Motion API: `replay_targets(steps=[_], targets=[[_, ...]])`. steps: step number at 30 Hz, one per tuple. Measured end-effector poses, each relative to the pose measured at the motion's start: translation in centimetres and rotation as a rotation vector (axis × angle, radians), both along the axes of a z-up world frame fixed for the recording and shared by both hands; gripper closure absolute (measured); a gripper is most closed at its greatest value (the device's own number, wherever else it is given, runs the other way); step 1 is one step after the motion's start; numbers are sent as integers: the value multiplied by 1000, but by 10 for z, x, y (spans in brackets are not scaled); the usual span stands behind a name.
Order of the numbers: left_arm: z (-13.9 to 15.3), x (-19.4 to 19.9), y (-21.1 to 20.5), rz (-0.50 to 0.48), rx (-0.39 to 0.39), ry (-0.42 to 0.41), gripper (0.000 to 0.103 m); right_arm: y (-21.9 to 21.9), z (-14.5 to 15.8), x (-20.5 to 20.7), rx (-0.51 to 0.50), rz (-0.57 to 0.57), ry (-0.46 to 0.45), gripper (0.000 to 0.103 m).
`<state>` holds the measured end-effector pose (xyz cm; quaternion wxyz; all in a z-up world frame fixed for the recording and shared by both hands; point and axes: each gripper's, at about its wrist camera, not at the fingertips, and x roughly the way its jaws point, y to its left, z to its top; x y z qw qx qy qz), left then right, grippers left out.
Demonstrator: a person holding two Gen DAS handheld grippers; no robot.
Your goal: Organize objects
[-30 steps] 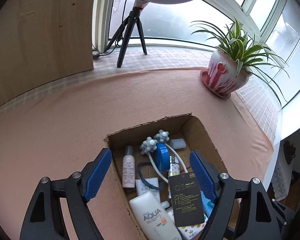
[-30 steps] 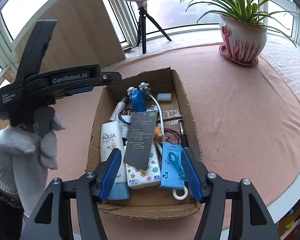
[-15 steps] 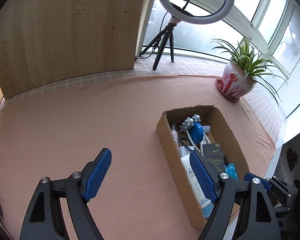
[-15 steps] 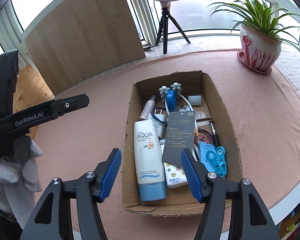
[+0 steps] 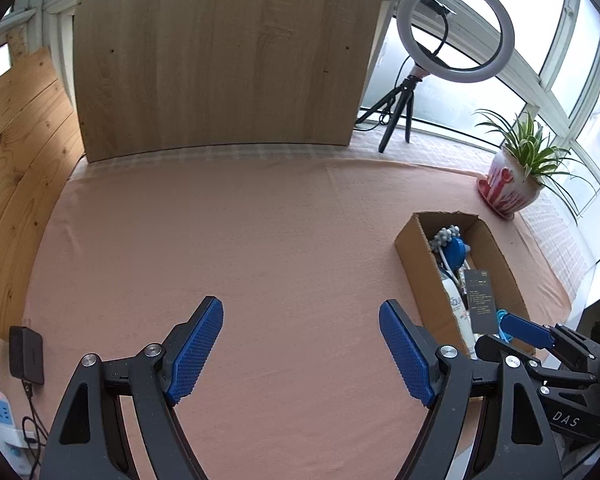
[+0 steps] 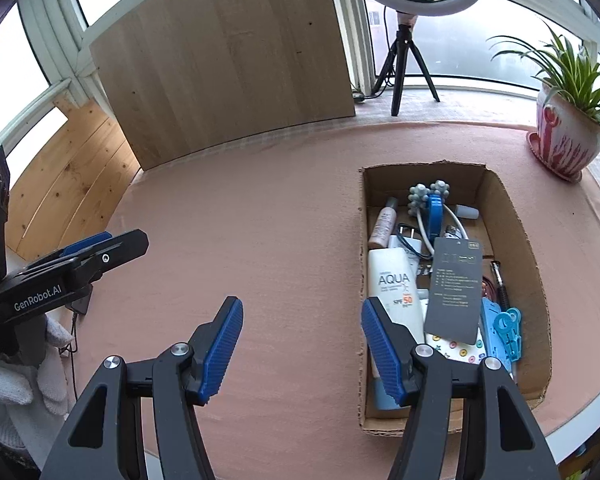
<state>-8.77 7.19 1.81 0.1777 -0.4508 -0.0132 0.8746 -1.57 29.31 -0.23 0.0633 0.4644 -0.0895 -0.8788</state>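
Looking down on the pink cloth, I keep the left gripper (image 5: 300, 344) spread wide with nothing in it, well left of the cardboard box (image 6: 516, 220). My right gripper (image 6: 302, 344) gapes wide and bare too, its right finger (image 6: 380, 350) at the box's near left wall. Everything is packed inside the box: sunscreen tube (image 6: 394, 280), black card (image 6: 456, 288), blue massager (image 6: 432, 210). I judge both hover clear because nothing outside the box needs gathering.
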Motion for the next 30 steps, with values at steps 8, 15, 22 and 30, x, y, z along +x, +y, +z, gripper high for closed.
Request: replay_targets(steps=[8, 15, 22, 30], targets=[[-5, 15, -49, 70, -42, -9, 20, -38, -3, -4, 15, 27, 5, 45], [-22, 29, -75, 116, -73, -33, 20, -64, -8, -2, 73, 39, 17, 45], [-38, 39, -90, 149, -86, -64, 20, -82, -14, 1, 88, 55, 15, 45], [-44, 44, -100, 171, -95, -64, 20, -92, -17, 3, 98, 65, 18, 45]])
